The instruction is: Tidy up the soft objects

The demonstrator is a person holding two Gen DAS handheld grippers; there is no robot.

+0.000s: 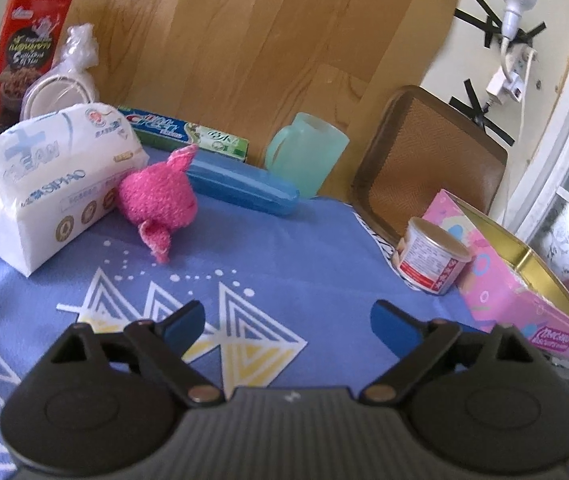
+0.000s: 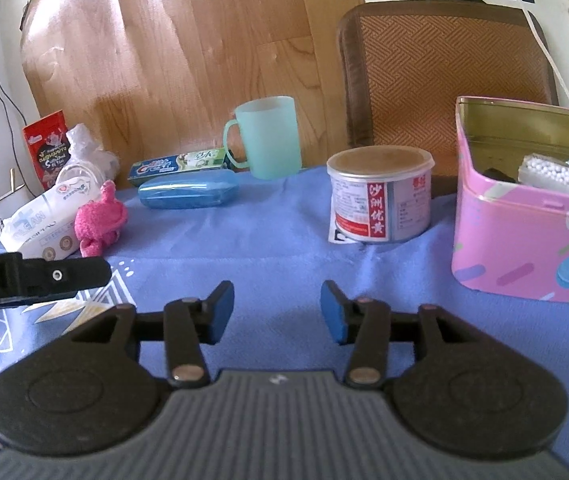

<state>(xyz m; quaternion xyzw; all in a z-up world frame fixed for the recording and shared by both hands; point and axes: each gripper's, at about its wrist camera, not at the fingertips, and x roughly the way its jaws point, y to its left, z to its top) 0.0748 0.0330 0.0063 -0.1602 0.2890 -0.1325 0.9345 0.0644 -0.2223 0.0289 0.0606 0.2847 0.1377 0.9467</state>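
Note:
A pink knitted soft toy [image 1: 155, 196] lies on the blue tablecloth, leaning against a white tissue pack [image 1: 44, 176]. It also shows at the left of the right wrist view [image 2: 98, 220], beside the tissue pack [image 2: 40, 224]. My left gripper [image 1: 286, 320] is open and empty above the cloth, nearer than the toy. My right gripper [image 2: 276, 308] is open and empty over the cloth. The left gripper's body [image 2: 36, 276] shows at the left edge of the right wrist view. An open pink tin box [image 2: 524, 216] stands at the right.
A blue case [image 1: 244, 188], toothpaste box [image 1: 188, 132], green mug [image 1: 304, 156] and red snack box [image 1: 24, 56] stand along the back. A round can [image 2: 380, 196] stands next to the pink tin [image 1: 524, 280]. A woven chair back [image 2: 444, 76] is behind the table.

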